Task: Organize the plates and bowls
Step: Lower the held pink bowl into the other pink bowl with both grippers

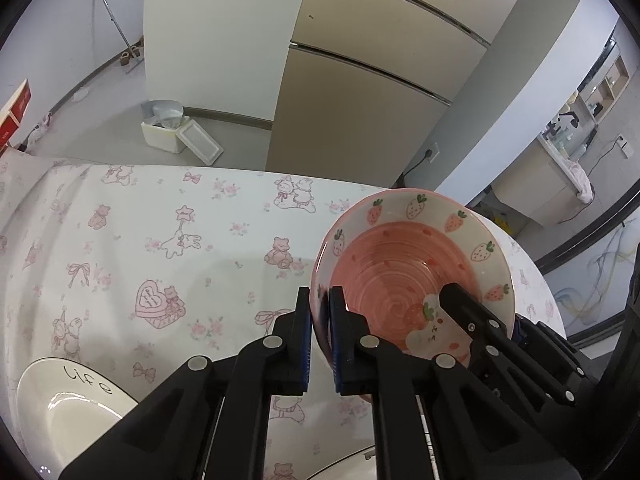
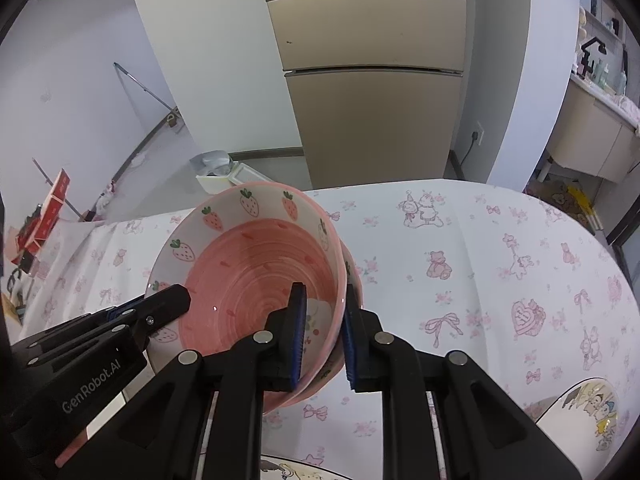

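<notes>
Left gripper (image 1: pixel 320 336): fingers clamped on the left rim of the strawberry bowl (image 1: pixel 404 276).
Right gripper (image 2: pixel 322 336): fingers clamped on its right rim.
Bowl: tilted above the surface (image 1: pixel 160 220).

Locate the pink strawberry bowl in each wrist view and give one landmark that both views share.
Left wrist view: the strawberry bowl sits right of centre, its left rim clamped in the left gripper.
Right wrist view: the bowl sits left of centre, its right rim clamped in the right gripper.
Shared landmark: the beige fridge behind the table.
</notes>
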`<action>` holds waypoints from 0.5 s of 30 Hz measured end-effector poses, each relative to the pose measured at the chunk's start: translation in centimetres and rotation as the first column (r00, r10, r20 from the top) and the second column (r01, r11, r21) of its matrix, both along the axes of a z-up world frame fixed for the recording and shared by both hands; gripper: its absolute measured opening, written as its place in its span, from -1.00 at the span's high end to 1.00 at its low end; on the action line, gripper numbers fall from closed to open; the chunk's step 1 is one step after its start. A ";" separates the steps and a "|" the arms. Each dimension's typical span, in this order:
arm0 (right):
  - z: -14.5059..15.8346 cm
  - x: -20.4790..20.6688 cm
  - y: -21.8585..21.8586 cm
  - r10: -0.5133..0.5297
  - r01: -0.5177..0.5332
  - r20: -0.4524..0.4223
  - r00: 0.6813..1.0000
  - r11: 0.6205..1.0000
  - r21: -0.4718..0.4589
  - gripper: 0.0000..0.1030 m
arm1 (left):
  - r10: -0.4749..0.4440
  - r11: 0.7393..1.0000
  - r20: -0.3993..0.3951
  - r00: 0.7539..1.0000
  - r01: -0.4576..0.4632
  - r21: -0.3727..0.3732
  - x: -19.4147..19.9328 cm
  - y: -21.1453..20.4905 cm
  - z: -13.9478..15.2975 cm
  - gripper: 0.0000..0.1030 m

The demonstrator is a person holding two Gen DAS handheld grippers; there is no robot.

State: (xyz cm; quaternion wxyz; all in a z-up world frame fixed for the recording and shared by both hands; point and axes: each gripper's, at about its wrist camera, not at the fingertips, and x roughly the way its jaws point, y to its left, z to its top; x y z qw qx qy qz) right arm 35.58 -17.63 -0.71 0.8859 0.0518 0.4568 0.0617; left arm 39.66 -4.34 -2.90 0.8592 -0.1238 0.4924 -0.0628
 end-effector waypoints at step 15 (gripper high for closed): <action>0.5 -1.3 2.8 0.079 -0.031 0.181 0.980 0.967 -0.253 0.73 | -0.001 1.000 0.041 0.999 0.001 -0.006 -0.8 0.5 2.2 0.85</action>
